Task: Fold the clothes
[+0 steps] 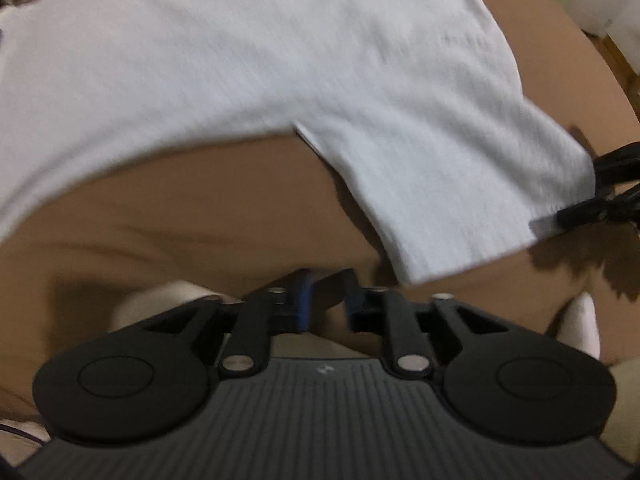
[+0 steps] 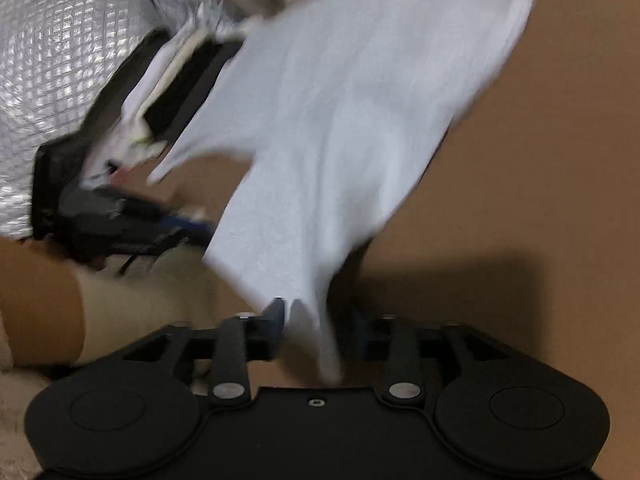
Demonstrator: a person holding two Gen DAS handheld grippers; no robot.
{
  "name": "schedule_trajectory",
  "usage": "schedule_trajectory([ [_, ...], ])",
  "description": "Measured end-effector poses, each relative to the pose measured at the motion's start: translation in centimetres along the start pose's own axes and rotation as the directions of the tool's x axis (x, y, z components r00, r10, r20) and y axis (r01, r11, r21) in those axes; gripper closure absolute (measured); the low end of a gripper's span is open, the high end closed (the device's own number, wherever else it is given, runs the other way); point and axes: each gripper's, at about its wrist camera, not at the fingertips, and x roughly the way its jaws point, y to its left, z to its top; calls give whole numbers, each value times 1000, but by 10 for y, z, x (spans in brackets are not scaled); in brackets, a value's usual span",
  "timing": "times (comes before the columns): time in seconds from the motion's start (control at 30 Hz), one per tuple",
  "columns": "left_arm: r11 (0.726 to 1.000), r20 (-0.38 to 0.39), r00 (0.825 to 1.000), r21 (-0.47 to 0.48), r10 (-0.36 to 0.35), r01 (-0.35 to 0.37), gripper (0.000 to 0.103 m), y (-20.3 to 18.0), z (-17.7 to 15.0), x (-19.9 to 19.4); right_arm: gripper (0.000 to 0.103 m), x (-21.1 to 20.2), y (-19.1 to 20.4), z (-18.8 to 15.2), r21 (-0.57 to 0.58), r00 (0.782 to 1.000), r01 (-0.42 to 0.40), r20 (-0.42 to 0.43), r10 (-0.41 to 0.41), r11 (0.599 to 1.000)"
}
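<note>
White garment (image 1: 280, 80) spread over brown bench (image 1: 200, 200), filling upper frame. Left hand-held gripper (image 1: 326, 300) at bottom centre, jaws apart, nothing between. Right hand-held gripper (image 1: 600, 192) at right edge, against the garment's corner.

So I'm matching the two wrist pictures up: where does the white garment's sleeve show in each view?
Left wrist view: the sleeve runs down to the right of centre, its end at the right gripper by the right edge.
Right wrist view: the sleeve hangs at centre, its tip between the right gripper's open jaws.
Shared landmark: the brown table.
</note>
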Motion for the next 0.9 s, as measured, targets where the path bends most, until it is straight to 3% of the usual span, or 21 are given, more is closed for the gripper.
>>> schedule_trajectory([
  [0.07,999,62,997,-8,46,-45,70,5,9,-16,45,-28,-4,17,-27,987,90,134,-85,996],
  [0.13,996,105,991,-28,82,-79,60,13,20,-29,43,-50,-19,39,31,976,73,203,-77,997],
  [0.23,985,110,980,-62,166,-160,57,37,41,-42,43,-88,-28,85,103,958,61,274,-87,993],
  [0.3,971,148,962,-103,228,-214,55,50,50,-63,43,-131,-24,125,157,944,126,286,-167,980],
  [0.4,976,246,950,-144,192,-160,43,65,61,-94,43,-204,-5,183,139,920,176,328,-213,975],
  [0.47,979,273,946,-152,173,-135,43,72,73,-105,42,-262,15,221,82,907,165,379,-184,983],
  [0.53,975,287,936,-145,204,-168,43,76,90,-108,22,-297,41,252,13,911,143,388,-137,990],
  [0.57,972,289,932,-145,219,-183,43,78,100,-111,18,-310,55,270,-11,917,136,379,-122,991],
  [0.7,979,333,927,-167,170,-119,43,88,147,-136,18,-333,92,330,28,932,105,347,-108,994],
  [0.73,981,359,920,-166,156,-102,42,90,160,-145,18,-337,102,344,36,935,87,342,-94,996],
  [0.8,983,414,897,-150,156,-102,31,88,181,-158,18,-339,117,365,29,927,75,365,-80,997],
  [0.9,982,449,878,-161,164,-101,26,84,208,-153,12,-308,133,385,-29,929,100,362,-83,995],
])
